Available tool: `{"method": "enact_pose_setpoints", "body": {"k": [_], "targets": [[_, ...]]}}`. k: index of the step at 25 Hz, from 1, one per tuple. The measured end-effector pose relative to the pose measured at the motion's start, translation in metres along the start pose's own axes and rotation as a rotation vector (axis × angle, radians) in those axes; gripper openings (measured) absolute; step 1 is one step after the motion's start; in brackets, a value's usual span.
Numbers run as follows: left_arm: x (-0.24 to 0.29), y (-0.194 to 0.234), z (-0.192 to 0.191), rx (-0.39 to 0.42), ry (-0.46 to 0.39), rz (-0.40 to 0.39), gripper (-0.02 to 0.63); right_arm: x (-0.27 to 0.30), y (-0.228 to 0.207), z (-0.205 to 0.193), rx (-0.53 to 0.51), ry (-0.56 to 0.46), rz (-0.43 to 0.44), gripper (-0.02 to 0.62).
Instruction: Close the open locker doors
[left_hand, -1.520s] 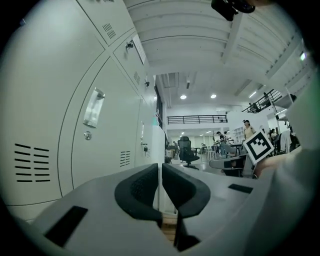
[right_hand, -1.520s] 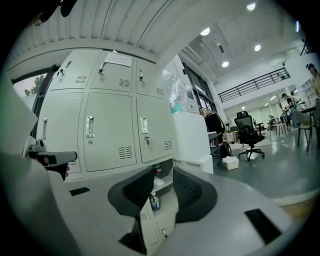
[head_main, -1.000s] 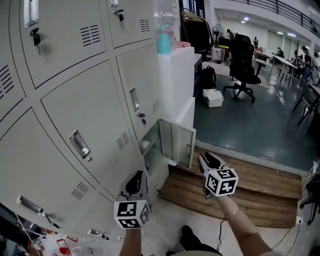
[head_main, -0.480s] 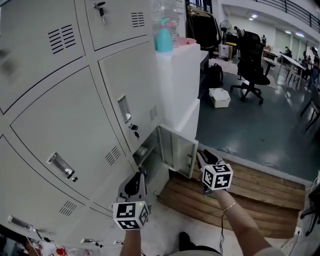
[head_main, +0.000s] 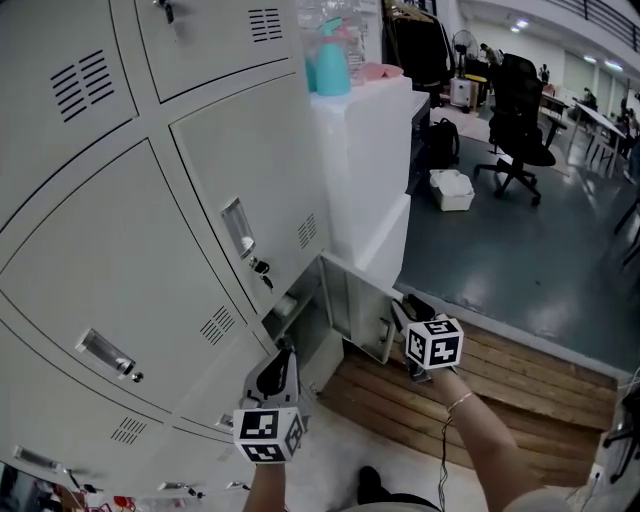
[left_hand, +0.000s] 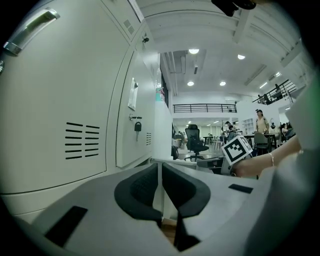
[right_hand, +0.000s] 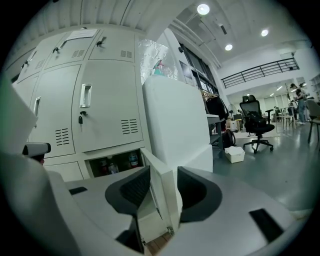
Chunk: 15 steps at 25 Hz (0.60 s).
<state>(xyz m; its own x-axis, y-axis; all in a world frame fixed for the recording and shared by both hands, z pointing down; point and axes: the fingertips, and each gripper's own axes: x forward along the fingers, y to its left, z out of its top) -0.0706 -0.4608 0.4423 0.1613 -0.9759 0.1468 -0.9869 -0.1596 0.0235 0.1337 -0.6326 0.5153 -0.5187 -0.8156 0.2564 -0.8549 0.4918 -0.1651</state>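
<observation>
The bottom locker's door (head_main: 362, 303) hangs open to the right, and its compartment (head_main: 300, 318) shows bottles inside. My right gripper (head_main: 399, 310) is at the door's free edge. In the right gripper view that door (right_hand: 166, 206) edge stands between the pads of the right gripper (right_hand: 161, 184); the jaws are opening and a gap shows on the right side. My left gripper (head_main: 280, 358) hangs lower left, in front of the closed locker doors (head_main: 150, 260), touching nothing. In its own view the left gripper (left_hand: 161, 187) has its pads nearly together and holds nothing.
A white cabinet (head_main: 365, 160) stands just right of the lockers with a teal spray bottle (head_main: 330, 68) on top. A wooden pallet (head_main: 500, 395) lies under the right arm. A white box (head_main: 452, 188) and an office chair (head_main: 520, 130) stand on the grey floor beyond.
My right gripper has moved forward to the open door's free edge. The left gripper stays low near the lockers. The head view has swung toward the lockers.
</observation>
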Motion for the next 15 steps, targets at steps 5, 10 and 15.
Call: {"method": "enact_pose_setpoints", "body": {"k": [5, 10, 15], "targets": [[0.005, 0.002, -0.001, -0.004, 0.007, 0.011, 0.023, 0.013, -0.001, -0.006, -0.012, 0.046, 0.046, 0.160], [0.000, 0.009, -0.002, -0.005, 0.010, 0.033, 0.023, 0.007, 0.014, -0.012, -0.013, 0.054, 0.080, 0.133], [-0.013, 0.016, -0.002, -0.015, 0.003, 0.060, 0.023, -0.004, 0.043, -0.019, -0.034, 0.049, 0.125, 0.106]]}}
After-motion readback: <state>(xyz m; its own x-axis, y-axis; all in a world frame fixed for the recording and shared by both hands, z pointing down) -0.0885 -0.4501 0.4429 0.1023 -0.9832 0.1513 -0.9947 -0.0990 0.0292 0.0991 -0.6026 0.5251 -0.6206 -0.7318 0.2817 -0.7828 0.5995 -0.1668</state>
